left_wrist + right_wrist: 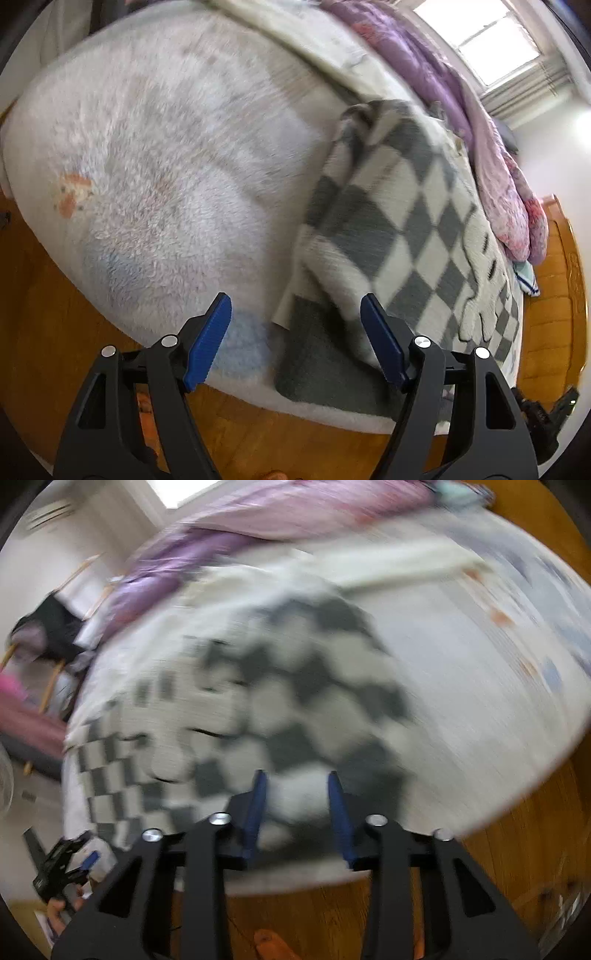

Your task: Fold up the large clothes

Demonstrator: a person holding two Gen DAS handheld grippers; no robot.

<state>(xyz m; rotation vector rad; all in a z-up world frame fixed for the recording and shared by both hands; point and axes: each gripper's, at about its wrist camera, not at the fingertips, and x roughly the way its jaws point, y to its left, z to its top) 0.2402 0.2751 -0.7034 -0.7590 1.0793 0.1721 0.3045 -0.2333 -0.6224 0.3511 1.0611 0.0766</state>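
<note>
A grey-and-white checkered garment (402, 229) lies partly folded on the bed, its plain grey hem (325, 365) near the front edge. My left gripper (295, 314) is open and empty, hovering just in front of that hem. In the blurred right wrist view the same garment (266, 701) spreads across the bed. My right gripper (297, 779) is open above its near edge, with cloth showing between the jaws but not clamped. The other gripper shows at the lower left of the right wrist view (66, 864).
The bed carries a fluffy white blanket (166, 155) with small orange and blue prints. A purple-pink quilt (480, 140) is bunched along the far side. Wooden floor (258, 435) lies below the bed edge. A window (480, 40) is behind.
</note>
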